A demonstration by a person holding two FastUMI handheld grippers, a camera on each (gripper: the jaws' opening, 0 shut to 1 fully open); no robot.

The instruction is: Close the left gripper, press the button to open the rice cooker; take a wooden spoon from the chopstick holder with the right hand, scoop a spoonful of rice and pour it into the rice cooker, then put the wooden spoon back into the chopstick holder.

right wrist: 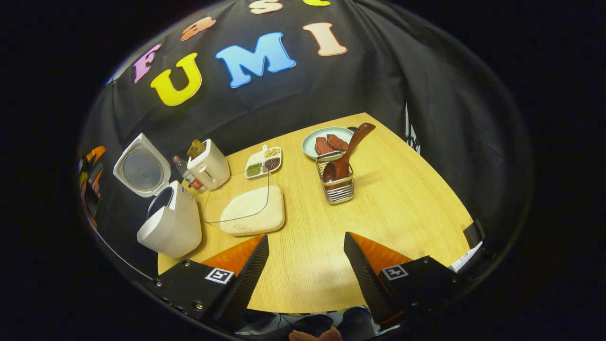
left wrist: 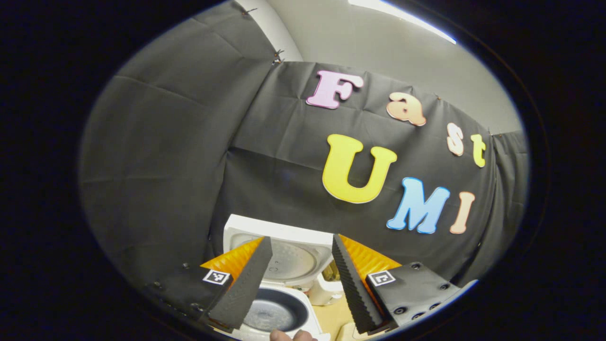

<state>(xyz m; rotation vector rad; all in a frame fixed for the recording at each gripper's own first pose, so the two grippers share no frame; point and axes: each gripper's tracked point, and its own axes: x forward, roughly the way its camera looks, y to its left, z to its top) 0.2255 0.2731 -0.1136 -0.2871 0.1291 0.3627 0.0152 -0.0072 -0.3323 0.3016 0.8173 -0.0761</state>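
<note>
Honestly, there wasn't any text, brand or number I could read. Closest thing was the black-and-white square markers (left wrist: pixel 216 277) on the finger mounts of the left gripper (left wrist: pixel 300 240) and the right gripper (right wrist: pixel 305 237), but those were coded patterns, not words. Any print on the little bottle (right wrist: pixel 182 169) or the paper slip (right wrist: pixel 466 258) at the table (right wrist: pixel 402 199) edge was too small to read.

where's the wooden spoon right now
In the right gripper view, the wooden spoon stands in the wire holder mid-table, just in front of the plate.
</note>
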